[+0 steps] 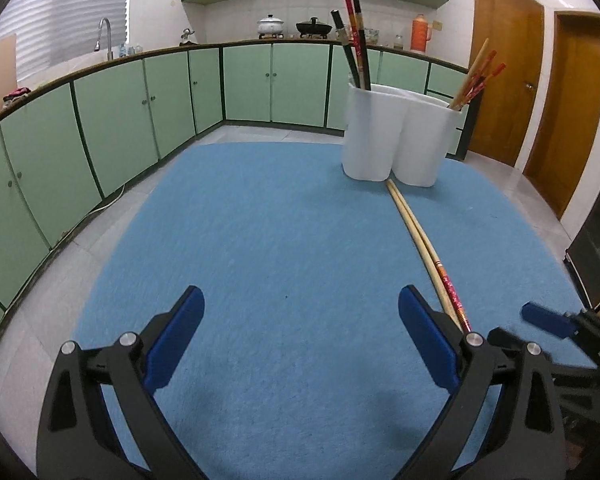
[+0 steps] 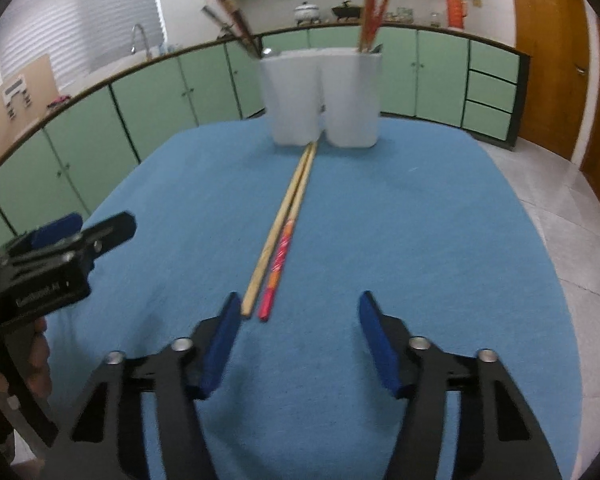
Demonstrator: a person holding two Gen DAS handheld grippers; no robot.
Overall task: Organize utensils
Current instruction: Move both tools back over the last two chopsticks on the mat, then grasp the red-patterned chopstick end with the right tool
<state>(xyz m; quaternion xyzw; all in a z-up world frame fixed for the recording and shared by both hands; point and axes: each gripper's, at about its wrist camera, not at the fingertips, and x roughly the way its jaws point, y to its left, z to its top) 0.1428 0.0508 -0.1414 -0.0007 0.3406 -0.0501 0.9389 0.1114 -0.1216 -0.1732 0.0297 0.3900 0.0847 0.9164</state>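
A pair of chopsticks (image 2: 288, 220) lies on the blue mat (image 2: 420, 220), tips against the white holder (image 2: 320, 96); one is plain wood, one has a red patterned end. They also show in the left wrist view (image 1: 420, 236). The white holder (image 1: 396, 136) has two compartments: dark chopsticks (image 1: 354, 40) in the left one, red and wooden chopsticks (image 1: 476, 76) in the right one. My right gripper (image 2: 298, 304) is open and empty, just short of the lying chopsticks' near ends. My left gripper (image 1: 300, 300) is open and empty, to the left of them.
The mat (image 1: 260, 220) covers a table. Green kitchen cabinets (image 1: 140, 112) run along the left and back. Wooden doors (image 1: 508, 68) stand at the right. The right gripper's finger (image 1: 548, 320) shows at the left view's right edge; the left gripper's body (image 2: 52, 272) shows at the right view's left edge.
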